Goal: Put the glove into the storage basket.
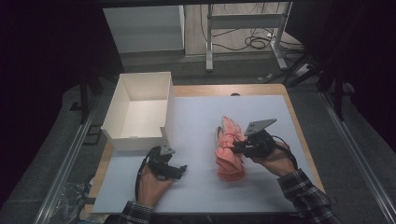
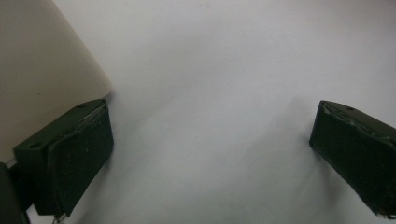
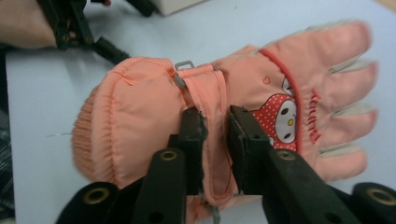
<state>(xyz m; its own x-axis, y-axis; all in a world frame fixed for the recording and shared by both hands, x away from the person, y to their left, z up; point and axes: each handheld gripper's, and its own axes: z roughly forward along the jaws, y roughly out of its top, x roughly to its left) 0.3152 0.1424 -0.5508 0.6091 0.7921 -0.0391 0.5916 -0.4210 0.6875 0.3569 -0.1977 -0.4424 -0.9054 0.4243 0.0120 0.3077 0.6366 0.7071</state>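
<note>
A lab – dark curtains (image 1: 42, 70), floor cables (image 1: 254, 43), metal stand (image 1: 245, 28).

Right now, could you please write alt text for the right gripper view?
The right tongs pinch the wrist strap of a peach padded child's glove with a cartoon rabbit patch, lying on a white table.

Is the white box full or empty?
Empty. The high view looks straight into the white box and shows bare walls and a bare floor. The pink glove lies outside it on the table.

The right hand-held gripper (image 3: 215, 128) seemingly pinches the pink glove's (image 3: 140, 116) wrist strap (image 3: 212, 93).
</note>
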